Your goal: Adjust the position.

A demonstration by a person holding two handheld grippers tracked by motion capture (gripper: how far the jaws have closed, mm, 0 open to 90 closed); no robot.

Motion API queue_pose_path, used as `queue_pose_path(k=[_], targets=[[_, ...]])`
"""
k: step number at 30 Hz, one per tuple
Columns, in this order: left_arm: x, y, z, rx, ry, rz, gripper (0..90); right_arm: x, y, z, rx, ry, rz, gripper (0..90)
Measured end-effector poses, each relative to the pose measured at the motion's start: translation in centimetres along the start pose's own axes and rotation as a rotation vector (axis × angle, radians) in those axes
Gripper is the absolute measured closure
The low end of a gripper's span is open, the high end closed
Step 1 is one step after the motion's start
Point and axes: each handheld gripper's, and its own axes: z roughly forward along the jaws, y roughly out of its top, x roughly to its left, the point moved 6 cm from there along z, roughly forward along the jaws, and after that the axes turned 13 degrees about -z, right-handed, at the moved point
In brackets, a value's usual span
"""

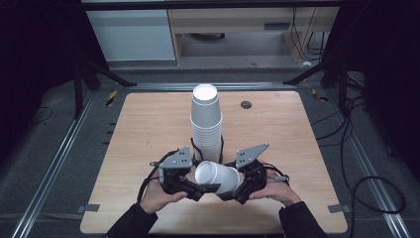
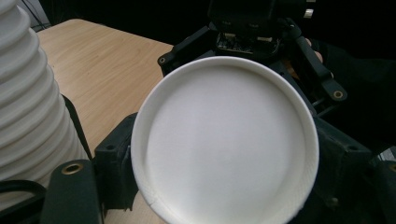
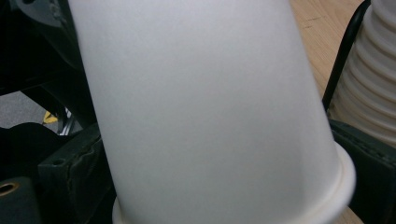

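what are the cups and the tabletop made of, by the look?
Cup between the claws: likely paper, matte white, with a rolled rim and a thin seam. The stack of cups looks the same. Table: wood or wood-look laminate, pale grain, satin; which one I cannot tell.

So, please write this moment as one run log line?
held: white paper cup, lying sideways | left gripper and right gripper: at cup | behind: tall stack of white paper cups | surface: wooden table
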Motion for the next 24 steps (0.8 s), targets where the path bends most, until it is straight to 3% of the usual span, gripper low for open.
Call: queue_pose_path(k=[24], targets=[[0.26, -0.30, 0.22, 0.018, -0.007, -0.024, 21.7, 0.03, -0.20, 0.13, 0.009, 0.011, -0.005, 10.2]])
